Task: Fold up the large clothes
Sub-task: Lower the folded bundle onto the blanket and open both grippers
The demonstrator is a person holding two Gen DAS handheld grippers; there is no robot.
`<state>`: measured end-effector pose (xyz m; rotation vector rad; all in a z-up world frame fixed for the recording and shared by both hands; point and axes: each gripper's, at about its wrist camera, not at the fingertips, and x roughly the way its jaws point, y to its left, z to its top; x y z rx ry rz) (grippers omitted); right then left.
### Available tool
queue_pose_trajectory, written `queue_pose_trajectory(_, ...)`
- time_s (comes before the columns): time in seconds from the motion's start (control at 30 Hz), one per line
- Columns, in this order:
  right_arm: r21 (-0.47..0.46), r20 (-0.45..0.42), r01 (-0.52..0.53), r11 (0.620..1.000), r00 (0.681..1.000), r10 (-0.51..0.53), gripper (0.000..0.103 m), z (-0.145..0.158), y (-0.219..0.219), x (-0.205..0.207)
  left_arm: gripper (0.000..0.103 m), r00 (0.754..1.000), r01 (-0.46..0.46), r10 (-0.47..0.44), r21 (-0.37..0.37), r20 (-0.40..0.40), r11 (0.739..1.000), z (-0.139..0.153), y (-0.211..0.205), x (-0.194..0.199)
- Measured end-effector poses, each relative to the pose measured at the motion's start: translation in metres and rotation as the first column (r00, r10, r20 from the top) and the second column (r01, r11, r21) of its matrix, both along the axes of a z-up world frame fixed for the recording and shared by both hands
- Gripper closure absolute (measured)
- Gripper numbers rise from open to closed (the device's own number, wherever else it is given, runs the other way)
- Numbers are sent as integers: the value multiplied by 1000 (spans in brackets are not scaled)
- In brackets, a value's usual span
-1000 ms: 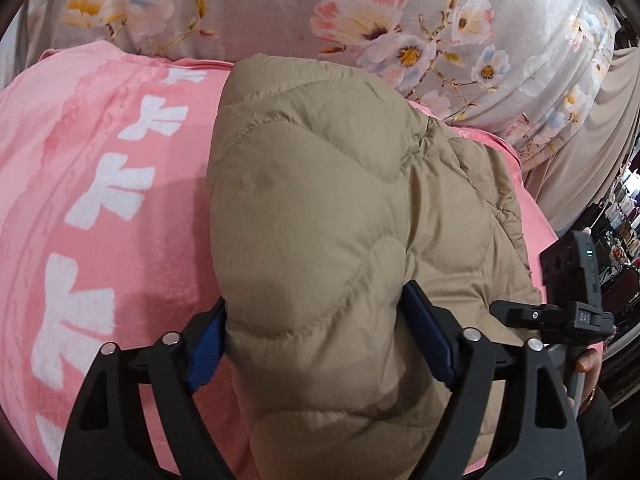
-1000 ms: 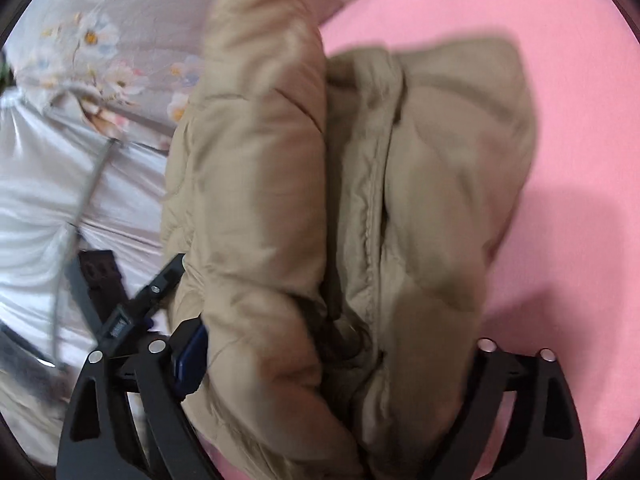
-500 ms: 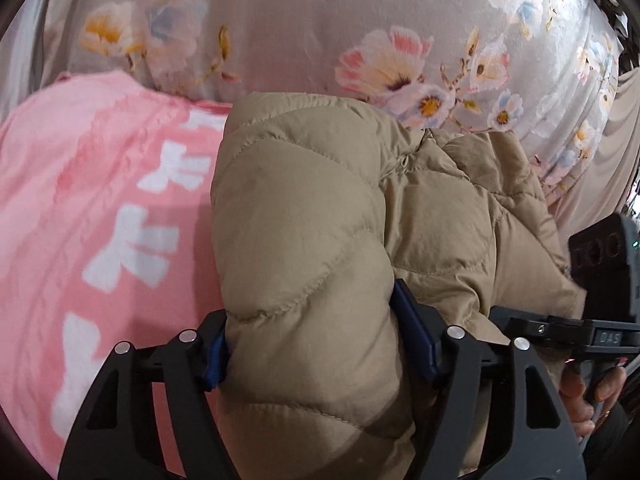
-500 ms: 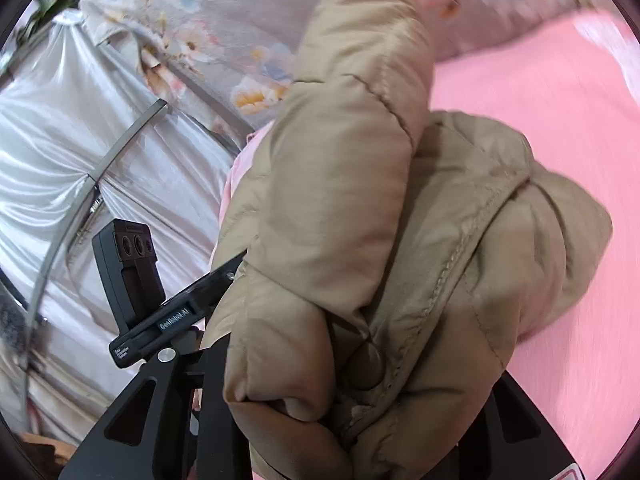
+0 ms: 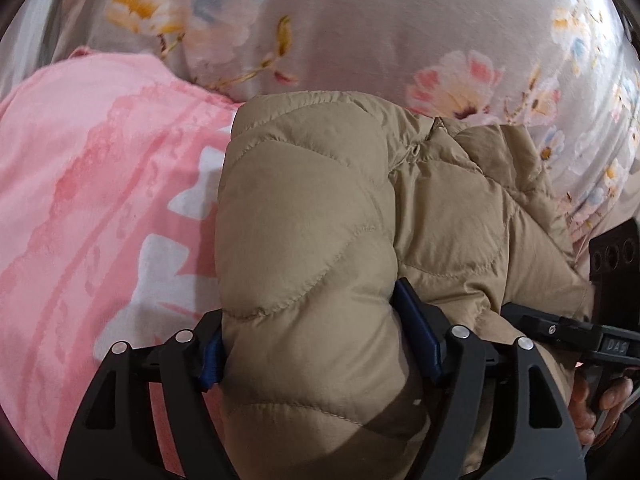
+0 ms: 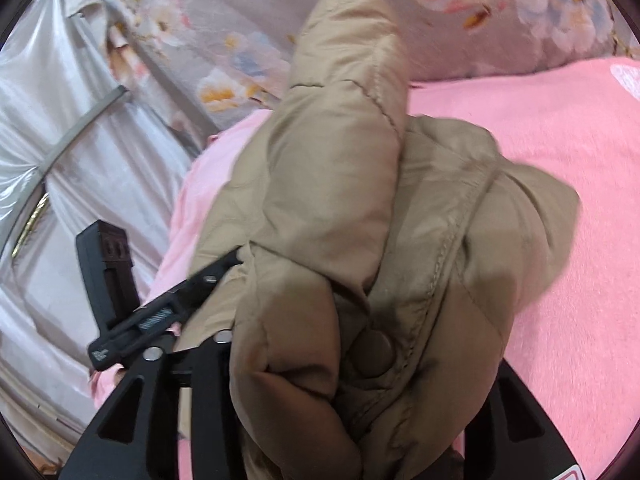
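Here, nearest the left camera, the left gripper (image 5: 320, 344) clamps a thick fold of the tan quilted jacket (image 5: 312, 240). Both blue pads (image 5: 416, 332) press into the padding, and the jaws are easing wider with the fabric still bulging between them. The left pad is largely buried behind the fold, so only a strip of it shows.

In the right camera, the right gripper (image 6: 348, 392) has the jacket (image 6: 332, 220) bunched between its fingers. Its jaws are also opening. The pads are completely covered by cloth, and the right finger shows only as a dark edge low in the frame, so contact cannot be read directly; the bundle fills the gap and hangs from it. A round snap button (image 6: 372, 352) sits in the crease just above the fingers.

At the right edge of the left view, a hand (image 5: 592, 404) grips the other gripper's handle; it is cut off by the frame. In the right view, the left gripper's body (image 6: 120, 288) appears partly behind the jacket.

Below the jacket lies a pink blanket (image 5: 80, 200) with white shapes, blurred. The jacket is lifted over it; where the garment's lower part rests cannot be seen.

Farther back is a grey floral cloth (image 5: 360, 40). A silvery curtain (image 6: 52, 140) fills the far left of the right view.
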<state>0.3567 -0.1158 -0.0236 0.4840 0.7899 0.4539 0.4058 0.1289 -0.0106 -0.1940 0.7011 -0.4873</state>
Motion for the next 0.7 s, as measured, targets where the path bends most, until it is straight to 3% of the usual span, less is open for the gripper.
queue_pose_trajectory(0.1,61,-65,26,998,998,-22,39,-20,-11,3,19,1000,-2,2,-6,-8,1000,-4,7,1)
queue_pose_trajectory(0.2,119,-114,53,991,993,-40,34,-28,-29,-18,13,1000,-12,12,35,-3,999,0,9,-7)
queue_pose_trajectory(0.33,64,-128,118,991,986,-109,31,-20,-55,-65,12,1000,-25,26,106,-7,994,16,24,-37)
queue_pose_trajectory(0.4,-14,-110,189,982,976,-189,32,-6,-72,-99,12,998,-52,54,163,-8,985,26,29,-55)
queue_pose_trajectory(0.47,-115,-31,228,967,972,-233,51,21,-75,-123,12,997,-76,77,258,6,963,40,29,-80)
queue_pose_trajectory(0.53,-227,36,248,942,969,-246,88,45,-65,-132,12,993,-117,105,346,55,931,54,19,-101)
queue_pose_trajectory(0.6,-314,102,271,910,962,-252,100,73,-49,-132,12,982,-184,144,416,126,890,72,-1,-116)
queue_pose_trajectory(0.7,-404,157,271,873,961,-226,101,97,-8,-110,12,967,-250,200,422,159,872,90,-26,-120)
